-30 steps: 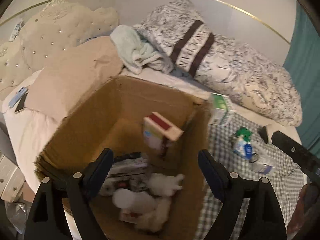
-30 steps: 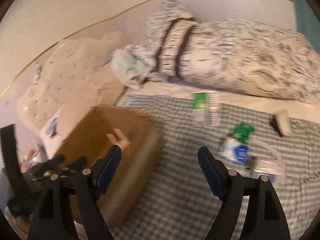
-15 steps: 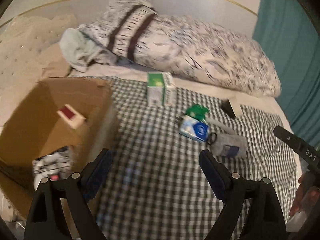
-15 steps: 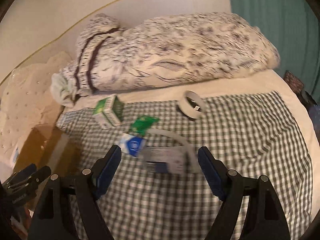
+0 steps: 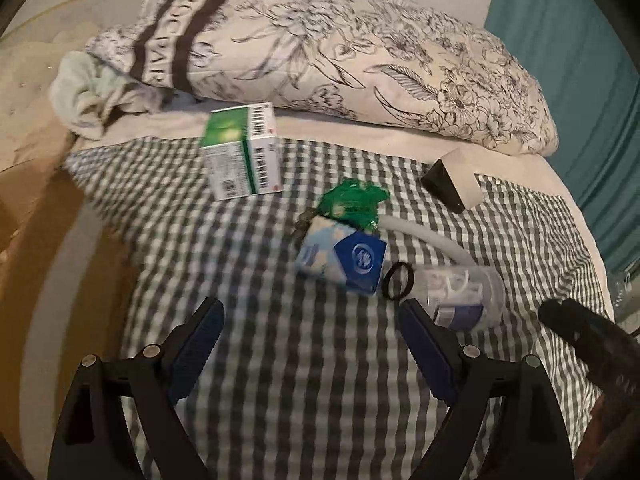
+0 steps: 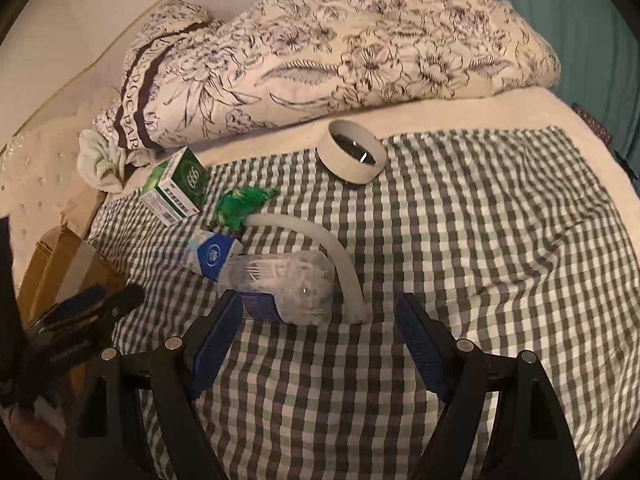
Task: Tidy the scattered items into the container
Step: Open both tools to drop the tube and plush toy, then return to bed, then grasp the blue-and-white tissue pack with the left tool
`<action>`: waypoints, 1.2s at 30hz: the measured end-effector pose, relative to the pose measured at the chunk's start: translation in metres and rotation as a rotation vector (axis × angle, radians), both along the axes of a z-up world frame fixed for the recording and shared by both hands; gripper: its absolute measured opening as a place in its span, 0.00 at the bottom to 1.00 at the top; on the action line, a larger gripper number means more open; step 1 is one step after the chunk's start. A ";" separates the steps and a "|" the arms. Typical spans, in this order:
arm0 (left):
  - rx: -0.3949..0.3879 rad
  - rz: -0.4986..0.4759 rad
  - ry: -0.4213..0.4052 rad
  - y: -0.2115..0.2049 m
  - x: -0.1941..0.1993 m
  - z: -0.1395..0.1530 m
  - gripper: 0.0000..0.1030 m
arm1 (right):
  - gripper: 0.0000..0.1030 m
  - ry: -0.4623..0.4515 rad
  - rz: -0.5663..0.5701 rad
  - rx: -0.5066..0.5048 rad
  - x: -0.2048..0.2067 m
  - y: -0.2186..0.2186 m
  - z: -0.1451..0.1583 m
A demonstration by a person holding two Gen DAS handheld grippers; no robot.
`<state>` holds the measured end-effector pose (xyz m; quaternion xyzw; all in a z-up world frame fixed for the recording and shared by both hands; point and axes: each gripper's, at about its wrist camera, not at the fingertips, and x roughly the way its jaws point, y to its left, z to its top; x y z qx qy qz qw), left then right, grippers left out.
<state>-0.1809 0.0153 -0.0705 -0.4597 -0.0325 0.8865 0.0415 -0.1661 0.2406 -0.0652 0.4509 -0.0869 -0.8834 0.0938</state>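
Both grippers are over the bed, angled down at the gingham cloth (image 6: 480,240). Left gripper (image 5: 310,344): jaws wide open, nothing between them, only cloth underneath. Right gripper (image 6: 320,340): jaws wide open too, empty; clear plastic tub of floss picks (image 6: 296,284) lies on its side just ahead of the left finger, not touched. Scattered items sit clustered mid-cloth: blue-and-white tissue pack (image 5: 344,258) touching the tub, black hair tie (image 5: 398,276) between them, crumpled green wrapper (image 5: 354,200) just behind the pack, white curved tube (image 6: 320,240) arcing from the wrapper round the tub's far side. Green-and-white medicine box (image 5: 242,152) stands apart near the cloth's far edge. Tape roll (image 6: 352,156) rests at the cloth's back edge, near the floral duvet (image 6: 340,52). Cardboard box (image 5: 44,248), the container, is at the left of the cloth, cropped and blurred; contents can't be seen.
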 end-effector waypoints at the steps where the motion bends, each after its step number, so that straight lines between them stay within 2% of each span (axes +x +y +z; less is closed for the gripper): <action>1: -0.006 -0.004 -0.005 0.002 -0.005 -0.003 0.89 | 0.76 -0.006 0.000 0.000 -0.001 0.000 -0.003; 8: 0.052 0.001 -0.066 0.002 -0.045 -0.035 0.89 | 0.76 -0.042 -0.028 0.007 -0.016 0.008 -0.019; 10: 0.081 -0.036 -0.087 0.004 -0.052 -0.045 0.89 | 0.76 -0.052 -0.032 0.013 -0.019 0.008 -0.023; 14: 0.093 -0.101 -0.106 0.011 -0.058 -0.060 0.89 | 0.76 -0.072 -0.043 0.019 -0.025 0.010 -0.031; 19: 0.030 -0.138 -0.119 0.020 -0.064 -0.077 0.89 | 0.76 -0.087 -0.045 0.024 -0.032 0.007 -0.037; 23: 0.043 -0.141 -0.096 0.016 -0.068 -0.084 0.88 | 0.76 -0.094 -0.034 0.035 -0.035 0.001 -0.040; 25: 0.029 -0.148 -0.083 0.016 -0.068 -0.086 0.74 | 0.76 -0.095 -0.031 0.040 -0.036 -0.002 -0.040; 27: 0.024 -0.155 -0.072 0.012 -0.066 -0.087 0.72 | 0.76 -0.090 -0.026 0.044 -0.037 -0.005 -0.038; 31: 0.016 -0.121 -0.071 -0.002 -0.055 -0.081 0.71 | 0.76 -0.053 0.007 0.041 -0.039 -0.021 -0.026; 36: -0.013 -0.015 -0.062 -0.029 -0.033 -0.071 0.71 | 0.76 0.011 0.108 0.005 -0.045 -0.060 -0.004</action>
